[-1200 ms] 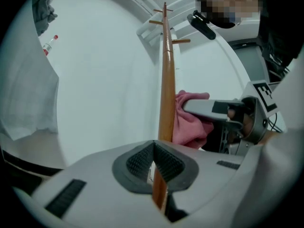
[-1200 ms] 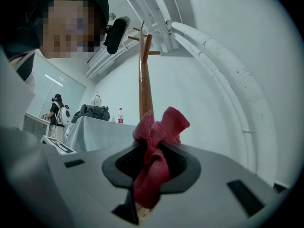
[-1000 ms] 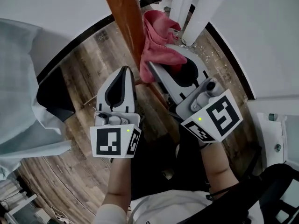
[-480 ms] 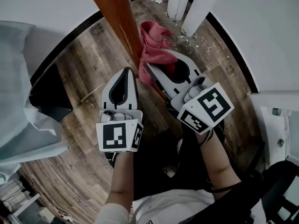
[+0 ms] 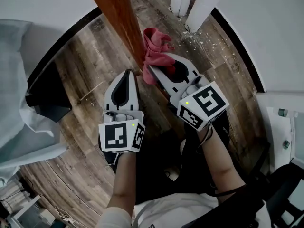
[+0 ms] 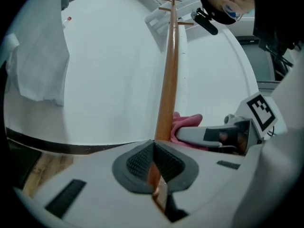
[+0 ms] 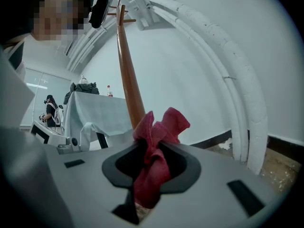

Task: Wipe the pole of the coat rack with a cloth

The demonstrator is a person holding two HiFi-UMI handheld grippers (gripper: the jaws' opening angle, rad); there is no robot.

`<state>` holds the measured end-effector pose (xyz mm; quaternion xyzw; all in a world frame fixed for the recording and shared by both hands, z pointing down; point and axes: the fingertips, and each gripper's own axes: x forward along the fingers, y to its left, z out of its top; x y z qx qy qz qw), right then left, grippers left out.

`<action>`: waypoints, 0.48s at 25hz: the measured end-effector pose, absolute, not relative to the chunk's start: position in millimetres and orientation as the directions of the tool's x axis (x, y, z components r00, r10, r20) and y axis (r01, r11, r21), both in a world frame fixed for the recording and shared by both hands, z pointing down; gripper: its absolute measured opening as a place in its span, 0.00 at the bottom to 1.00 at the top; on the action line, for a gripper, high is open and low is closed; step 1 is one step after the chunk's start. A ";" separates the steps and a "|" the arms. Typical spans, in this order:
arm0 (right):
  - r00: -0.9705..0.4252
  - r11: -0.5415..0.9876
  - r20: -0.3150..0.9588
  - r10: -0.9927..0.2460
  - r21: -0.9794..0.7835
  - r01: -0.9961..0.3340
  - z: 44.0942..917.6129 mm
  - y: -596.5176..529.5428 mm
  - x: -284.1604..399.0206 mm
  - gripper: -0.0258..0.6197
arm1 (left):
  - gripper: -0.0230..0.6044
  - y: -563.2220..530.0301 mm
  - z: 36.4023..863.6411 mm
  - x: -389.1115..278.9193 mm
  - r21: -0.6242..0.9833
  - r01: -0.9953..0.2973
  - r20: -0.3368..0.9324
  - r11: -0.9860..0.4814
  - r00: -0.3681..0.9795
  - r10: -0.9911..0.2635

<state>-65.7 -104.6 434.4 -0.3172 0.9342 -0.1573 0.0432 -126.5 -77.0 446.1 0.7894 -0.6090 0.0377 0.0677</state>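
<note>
The brown wooden pole (image 5: 116, 18) of the coat rack slants down from the top toward the plank floor. A red cloth (image 5: 154, 56) is bunched against the pole's right side, low down, with my right gripper (image 5: 148, 69) shut on it. In the right gripper view the cloth (image 7: 164, 122) fills the jaws, with the pole (image 7: 128, 75) rising just behind. My left gripper (image 5: 129, 72) is shut with nothing in it, its tip close to the pole's left side. In the left gripper view the pole (image 6: 168, 80) stands right behind the closed jaws, the cloth (image 6: 185, 122) beside it.
White pipes (image 5: 190, 4) run down the curved white wall just behind the pole. A table under a pale grey cover (image 5: 19, 103) stands at the left, its dark foot (image 5: 47, 96) on the wooden floor (image 5: 85, 75). A white cabinet (image 5: 280, 127) sits at the right.
My right gripper has slid the red cloth further down the pole toward its foot. The left gripper stays shut beside the pole and has shifted only slightly.
</note>
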 end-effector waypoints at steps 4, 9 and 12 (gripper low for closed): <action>-0.796 0.739 0.057 -0.603 -0.337 -0.584 452.3 -105.8 -66.9 0.18 | 0.05 -75.7 452.4 -129.8 0.039 -0.971 0.155 -0.237 0.240 -0.958; -0.796 0.727 0.091 -0.599 -0.356 -0.588 470.5 -107.6 -66.1 0.18 | 0.05 -74.0 463.6 -125.7 -0.009 -0.970 0.173 -0.244 0.239 -0.955; -0.800 0.730 0.105 -0.591 -0.351 -0.586 478.7 -106.8 -67.3 0.18 | 0.05 -73.0 474.1 -123.9 -0.003 -0.968 0.187 -0.251 0.246 -0.951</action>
